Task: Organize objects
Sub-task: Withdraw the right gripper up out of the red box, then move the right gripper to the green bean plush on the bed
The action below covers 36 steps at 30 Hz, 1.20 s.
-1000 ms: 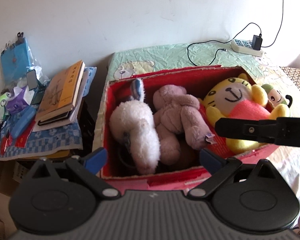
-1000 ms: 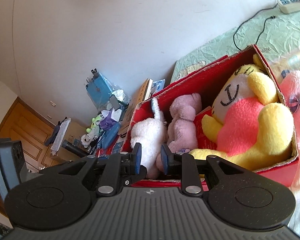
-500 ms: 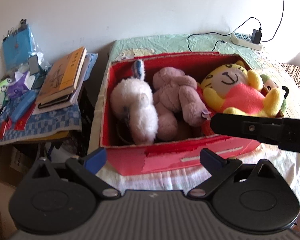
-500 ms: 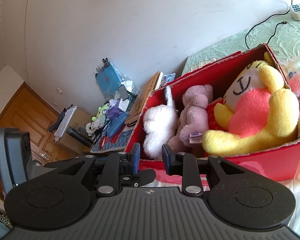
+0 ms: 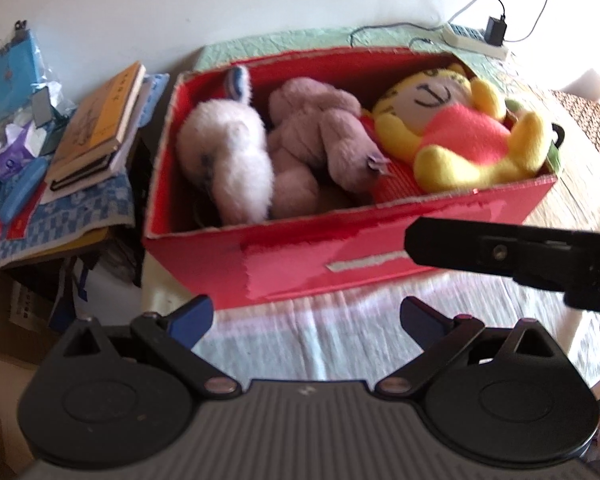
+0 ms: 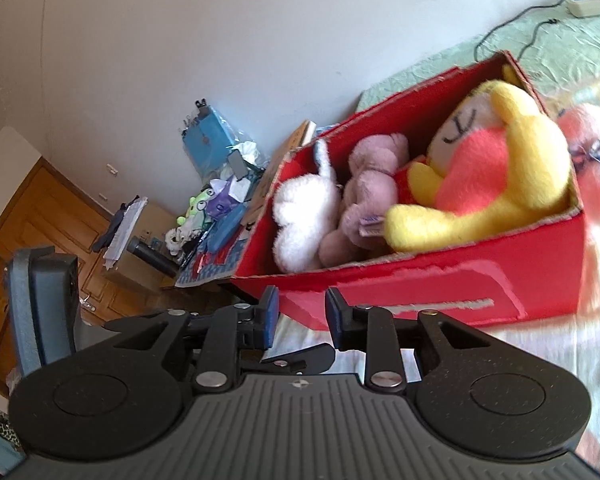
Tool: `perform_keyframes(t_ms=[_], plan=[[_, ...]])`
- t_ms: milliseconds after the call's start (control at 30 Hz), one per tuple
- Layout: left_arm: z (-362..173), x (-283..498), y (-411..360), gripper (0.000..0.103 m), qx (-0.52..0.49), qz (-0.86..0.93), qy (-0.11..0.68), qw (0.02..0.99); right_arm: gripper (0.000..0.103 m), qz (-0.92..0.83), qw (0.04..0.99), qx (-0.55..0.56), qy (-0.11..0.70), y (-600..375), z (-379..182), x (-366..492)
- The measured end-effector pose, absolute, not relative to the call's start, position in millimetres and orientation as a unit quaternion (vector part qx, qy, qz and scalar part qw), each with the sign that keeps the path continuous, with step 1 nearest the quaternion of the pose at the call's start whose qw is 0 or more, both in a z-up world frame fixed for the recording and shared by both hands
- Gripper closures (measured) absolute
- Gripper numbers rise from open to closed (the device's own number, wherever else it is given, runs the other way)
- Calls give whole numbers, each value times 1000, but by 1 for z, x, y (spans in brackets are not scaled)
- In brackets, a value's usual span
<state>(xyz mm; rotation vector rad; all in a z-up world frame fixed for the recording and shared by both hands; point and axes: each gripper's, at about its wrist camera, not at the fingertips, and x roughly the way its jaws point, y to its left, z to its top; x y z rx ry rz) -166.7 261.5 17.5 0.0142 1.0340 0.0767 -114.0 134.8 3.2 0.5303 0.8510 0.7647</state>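
A red cardboard box [image 5: 320,256] stands on the bed and holds three plush toys: a white one [image 5: 228,160] at the left, a mauve one [image 5: 316,148] in the middle and a yellow tiger in a pink shirt [image 5: 460,128] at the right. The box also shows in the right wrist view [image 6: 440,284]. My left gripper [image 5: 304,316] is open and empty, in front of the box. My right gripper [image 6: 298,316] has its jaws close together with a small gap, empty, near the box's front left corner. It crosses the left wrist view as a black bar [image 5: 508,252].
A pink plush [image 6: 592,168] lies just right of the box. A side table with stacked books [image 5: 100,120] and small clutter [image 5: 16,140] stands left of the box. A power strip [image 5: 476,40] with cables lies behind it by the wall. A wooden door [image 6: 40,220] is at the far left.
Both grippers have pulled back from the box, which now sits farther off with more of its front and the bed sheet showing. The toys have not moved.
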Motion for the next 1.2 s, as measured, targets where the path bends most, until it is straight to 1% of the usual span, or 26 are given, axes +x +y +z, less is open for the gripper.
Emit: perform_keyframes(t_ms=[267, 533, 1200], plan=[[-3, -158, 244, 3, 13, 19, 517, 856, 74, 325, 810, 258, 414, 115, -11, -118], [-14, -145, 220, 3, 22, 20, 533, 846, 74, 319, 798, 264, 437, 95, -25, -105], [-38, -116, 125, 3, 28, 25, 571, 820, 72, 331, 763, 247, 497, 14, -51, -67]])
